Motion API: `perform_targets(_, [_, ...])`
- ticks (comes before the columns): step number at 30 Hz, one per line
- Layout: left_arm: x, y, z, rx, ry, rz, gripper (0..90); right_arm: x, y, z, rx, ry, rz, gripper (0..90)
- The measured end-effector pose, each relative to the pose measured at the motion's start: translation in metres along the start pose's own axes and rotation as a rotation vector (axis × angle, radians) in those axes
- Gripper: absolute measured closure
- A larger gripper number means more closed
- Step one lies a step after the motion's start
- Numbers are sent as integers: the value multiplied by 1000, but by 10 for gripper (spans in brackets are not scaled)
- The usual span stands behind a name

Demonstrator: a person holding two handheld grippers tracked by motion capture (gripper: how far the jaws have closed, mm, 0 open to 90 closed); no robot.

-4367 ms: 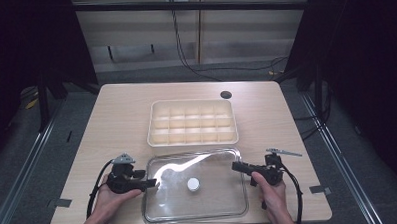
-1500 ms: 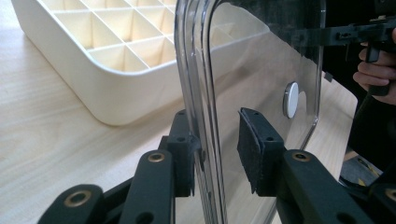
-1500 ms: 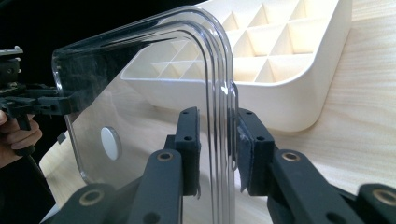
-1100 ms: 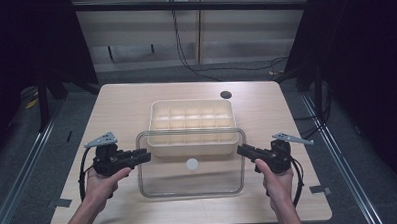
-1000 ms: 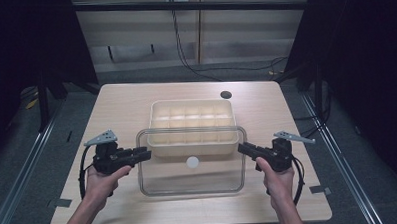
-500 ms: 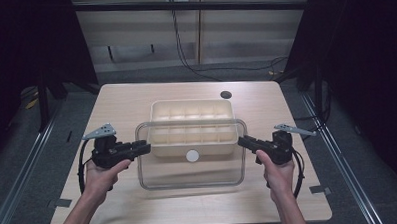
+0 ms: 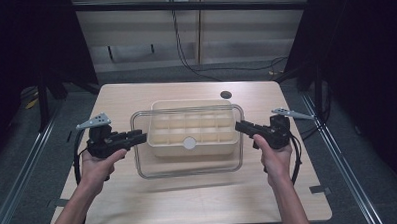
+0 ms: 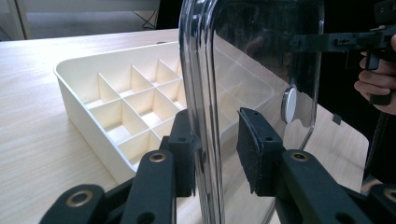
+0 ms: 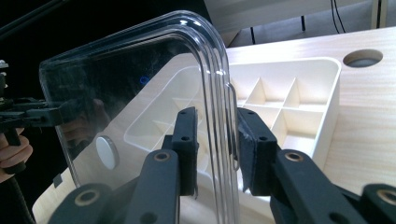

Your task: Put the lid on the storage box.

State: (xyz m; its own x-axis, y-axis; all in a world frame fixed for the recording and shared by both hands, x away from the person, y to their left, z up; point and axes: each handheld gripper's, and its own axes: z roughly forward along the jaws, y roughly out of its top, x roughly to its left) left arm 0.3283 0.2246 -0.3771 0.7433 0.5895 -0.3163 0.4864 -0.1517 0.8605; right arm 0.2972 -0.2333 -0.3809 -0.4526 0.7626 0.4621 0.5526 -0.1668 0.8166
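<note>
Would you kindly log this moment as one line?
left gripper: shut on clear lid | right gripper: shut on clear lid | lid above divided tray

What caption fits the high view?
Two handheld grippers lift a clear plastic lid above a cream compartment tray on a wooden table.

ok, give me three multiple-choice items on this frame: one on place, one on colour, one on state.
1. Where is the clear lid?
A. flat on the table
B. held in the air above the compartment tray
C. on the floor

2. What colour is the compartment tray?
A. cream
B. blue
C. black

3. What state is the left gripper in?
A. open, away from the lid
B. shut on the lid's edge
C. shut on the tray

Answers:
1 B, each end sits in a gripper, with the right gripper opposite.
2 A, its walls and dividers are cream in the left gripper view.
3 B, its jaws straddle the lid's rim there.
</note>
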Motion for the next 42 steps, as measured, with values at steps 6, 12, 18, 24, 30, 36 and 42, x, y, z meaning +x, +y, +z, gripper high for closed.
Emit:
perform_targets(6, [0,12,2,-5,6,17,678,-2,9,0,-14,-2,-3,704])
perform_targets(12, [1,21,5,-20,9,13,677,-4,17,0,-23,-4,6,711])
perform_targets(18, [6,28,8,-26,22,10,673,-6,24,4,-20,-8,2,715])
perform_targets(24, [7,36,9,-33,28,12,669,-6,35,7,-28,-18,-7,714])
perform_targets(30, [9,46,12,-37,42,23,667,-9,40,10,-35,-19,-6,713])
perform_targets(36, [15,50,21,-28,49,21,663,-14,41,14,-30,-28,8,714])
perform_targets(42, [18,54,29,-21,55,11,662,-22,45,18,-22,-41,13,714])
